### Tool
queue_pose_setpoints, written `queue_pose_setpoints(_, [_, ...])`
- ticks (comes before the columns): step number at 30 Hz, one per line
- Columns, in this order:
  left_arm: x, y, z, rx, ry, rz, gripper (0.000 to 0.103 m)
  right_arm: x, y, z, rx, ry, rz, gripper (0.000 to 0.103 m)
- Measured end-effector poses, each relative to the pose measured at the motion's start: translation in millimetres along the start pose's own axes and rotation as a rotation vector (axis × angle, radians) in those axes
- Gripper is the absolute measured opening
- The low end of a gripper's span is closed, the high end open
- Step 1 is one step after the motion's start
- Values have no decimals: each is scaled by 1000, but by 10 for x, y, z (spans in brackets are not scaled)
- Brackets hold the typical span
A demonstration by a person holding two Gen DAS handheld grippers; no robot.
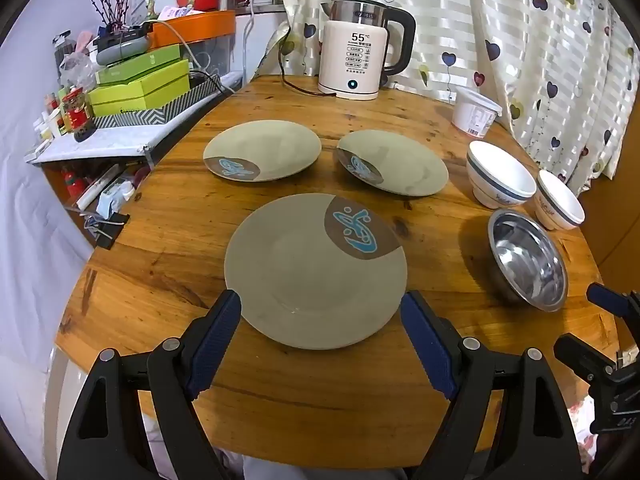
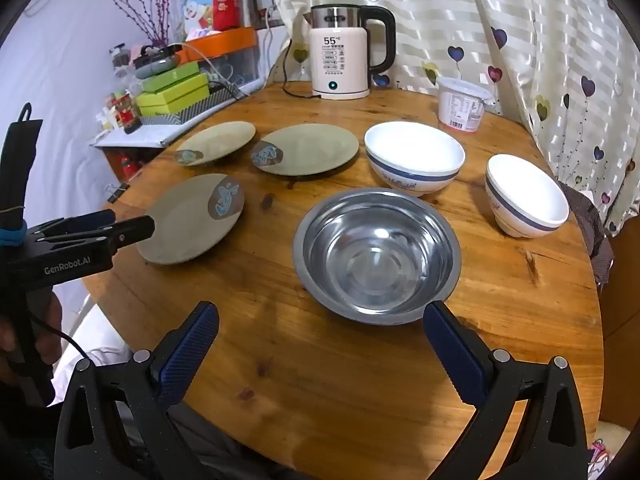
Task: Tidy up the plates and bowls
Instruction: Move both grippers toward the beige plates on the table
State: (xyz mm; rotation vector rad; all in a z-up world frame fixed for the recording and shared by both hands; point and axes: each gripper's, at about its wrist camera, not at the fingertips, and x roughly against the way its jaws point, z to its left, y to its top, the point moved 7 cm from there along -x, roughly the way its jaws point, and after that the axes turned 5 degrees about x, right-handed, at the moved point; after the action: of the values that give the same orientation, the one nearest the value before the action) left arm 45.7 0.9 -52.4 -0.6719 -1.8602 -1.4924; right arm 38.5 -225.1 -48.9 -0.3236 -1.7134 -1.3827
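Tongs on both sides gape empty, right tongs (image 1: 592, 320) cut off at the left view's edge.

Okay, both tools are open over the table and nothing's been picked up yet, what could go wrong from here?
1. The near plate lies flat on the table, so the left tool may slide off its thin rim.
2. The steel bowl looks smooth and shiny; the right tool might slip on it.
3. The kettle has a cord trailing across the table behind the plates; it could snag.
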Motion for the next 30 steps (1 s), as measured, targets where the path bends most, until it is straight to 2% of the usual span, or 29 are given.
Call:
queue_pose_setpoints(9, [-56, -29, -33, -8, 0, 29, 82, -18, 21, 2, 5, -2, -3, 103])
queue_pose_setpoints(18, [-56, -57, 64, 32, -30, 55, 82, -11, 39, 11, 5, -1, -4, 103])
queue_pose_setpoints(30, [-50, -31, 104, 24, 13, 48, 82, 19, 92, 18, 1, 16, -30, 103])
